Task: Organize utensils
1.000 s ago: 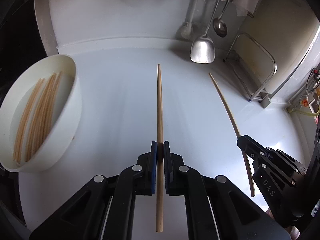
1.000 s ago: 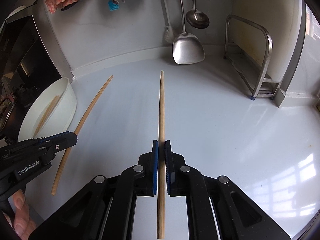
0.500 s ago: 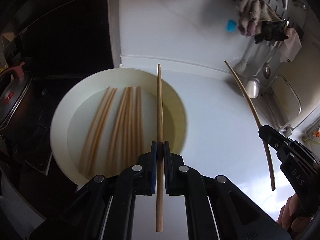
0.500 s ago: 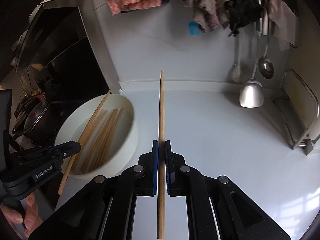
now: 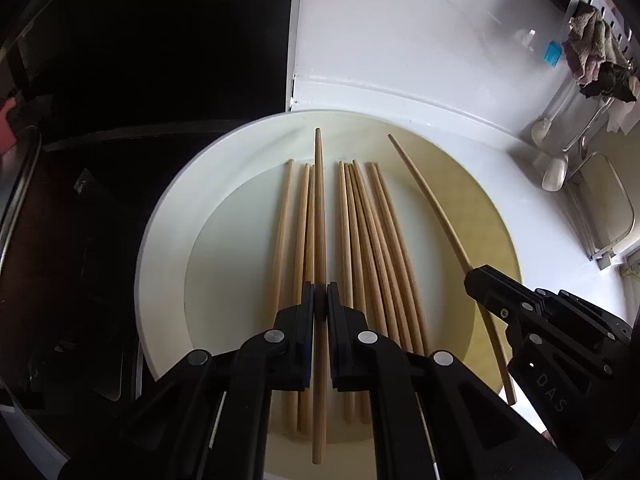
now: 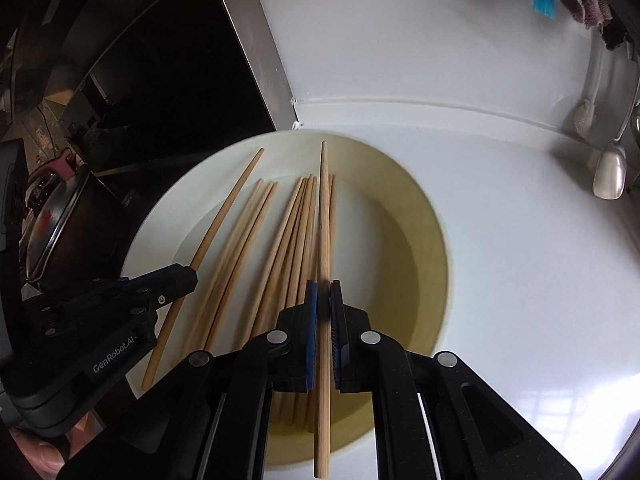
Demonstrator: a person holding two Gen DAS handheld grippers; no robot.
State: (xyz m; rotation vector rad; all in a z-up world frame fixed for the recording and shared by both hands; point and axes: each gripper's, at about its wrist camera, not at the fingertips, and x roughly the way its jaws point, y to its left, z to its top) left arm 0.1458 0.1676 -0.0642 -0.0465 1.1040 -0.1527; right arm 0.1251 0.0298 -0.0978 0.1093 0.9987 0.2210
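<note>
My left gripper is shut on a wooden chopstick that points straight ahead over a wide white bowl. Several chopsticks lie side by side on the bowl's bottom. At the right of this view my right gripper holds a second chopstick above the bowl's right half. In the right wrist view my right gripper is shut on that chopstick over the same bowl. My left gripper and its chopstick show at the left there.
The bowl stands on a white counter beside a dark stove area with a lidded pot. Ladles and cloths hang at the back wall on the right. A metal rack stands at the far right.
Both grippers have swept left across the counter with their chopsticks, from the open counter by the hanging spatula to a spot above the white bowl. Both stay shut.
</note>
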